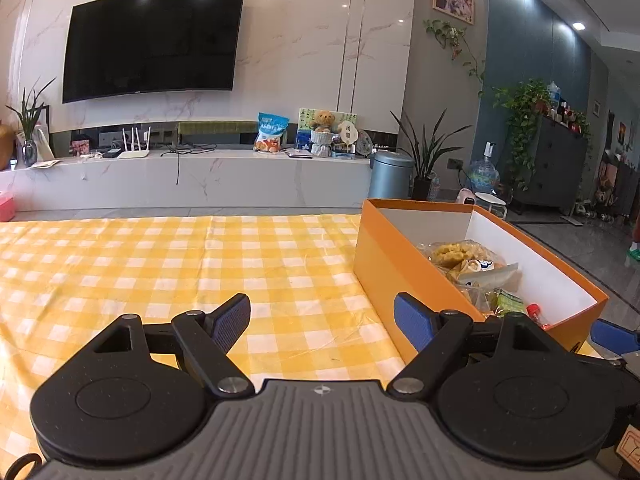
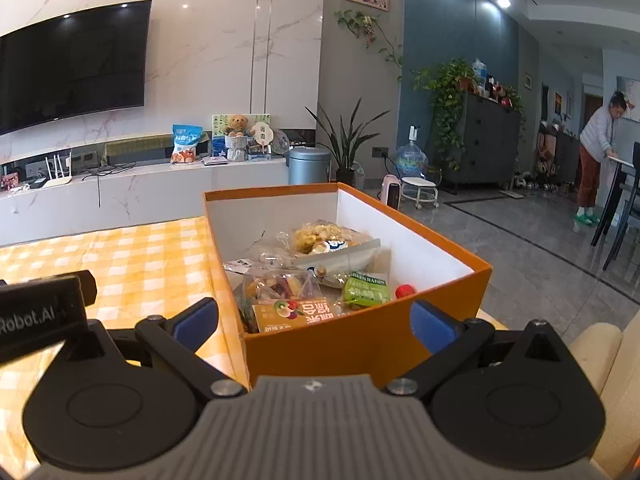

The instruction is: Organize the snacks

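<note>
Apparently the sorting is judged nearly done: the snacks [image 2: 316, 276] are seen packed inside the orange box [image 2: 360, 344] on the table [image 1: 180, 264], none left on the checked cloth, while left gripper [image 1: 322, 320] and right gripper [image 2: 316, 322] are held spread and empty.
</note>
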Motion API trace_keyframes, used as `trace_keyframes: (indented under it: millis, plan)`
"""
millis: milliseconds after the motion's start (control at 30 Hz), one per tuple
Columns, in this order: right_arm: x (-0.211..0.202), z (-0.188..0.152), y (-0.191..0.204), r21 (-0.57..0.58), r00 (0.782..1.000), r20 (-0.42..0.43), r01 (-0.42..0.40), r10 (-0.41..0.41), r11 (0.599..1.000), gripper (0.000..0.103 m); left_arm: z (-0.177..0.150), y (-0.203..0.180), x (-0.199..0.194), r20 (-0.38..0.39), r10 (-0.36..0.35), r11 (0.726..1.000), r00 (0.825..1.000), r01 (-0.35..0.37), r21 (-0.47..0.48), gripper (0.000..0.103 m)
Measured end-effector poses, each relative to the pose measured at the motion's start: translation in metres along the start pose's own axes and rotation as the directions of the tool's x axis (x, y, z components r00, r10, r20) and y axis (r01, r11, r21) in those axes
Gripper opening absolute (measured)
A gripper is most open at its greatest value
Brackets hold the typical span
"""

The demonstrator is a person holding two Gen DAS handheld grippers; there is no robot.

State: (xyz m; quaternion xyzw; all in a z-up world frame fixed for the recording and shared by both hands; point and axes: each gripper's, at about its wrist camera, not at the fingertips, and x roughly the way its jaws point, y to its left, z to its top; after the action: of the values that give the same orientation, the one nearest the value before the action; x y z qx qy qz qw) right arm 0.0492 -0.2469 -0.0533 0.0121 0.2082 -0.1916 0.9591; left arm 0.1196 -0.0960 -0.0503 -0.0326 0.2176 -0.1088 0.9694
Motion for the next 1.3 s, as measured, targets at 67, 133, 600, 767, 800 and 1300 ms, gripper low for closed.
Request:
trace_keyframes:
  millis: [67,133,600,767,800,1300]
  plan:
    - [-0.0006,-0.0004,0.0003,-0.006,1.0,0.006,0.002,-0.002,1.0,0.099,-0.0001,-0.0001,-0.001,0.0,0.001,1.0,1.0,-0.001,0.003,0.096]
    - [-0.0001,-0.0008,0.0011,-0.013,1.0,0.006,0.005,-0.005,1.0,0.099,-0.0006,-0.0003,-0.0022,0.004,0.009,1.0,1.0,-0.009,0.015,0.096]
    - [-0.0041,-0.0003,0.0048,-0.03,0.999,0.011,0.036,-0.035,0.999,0.099,0.0015,0.0025,-0.0065,-0.007,-0.023,1.0,1.0,0.023,0.005,0.096]
    - [-0.0043,0.0003,0.0031,-0.021,1.0,0.008,0.029,-0.029,0.999,0.099,0.0038,0.0024,-0.0075,-0.012,-0.038,0.999,0.999,0.038,0.008,0.096]
    - [-0.004,0.0002,0.003,-0.021,1.0,0.008,0.029,-0.028,0.999,0.099,0.004,0.0025,-0.0076,-0.012,-0.04,0.999,0.999,0.041,0.008,0.096]
    - [-0.003,0.0002,0.0026,-0.015,1.0,0.003,0.024,-0.024,1.0,0.099,0.0048,0.0013,-0.008,-0.011,-0.057,0.998,0.998,0.057,0.017,0.096]
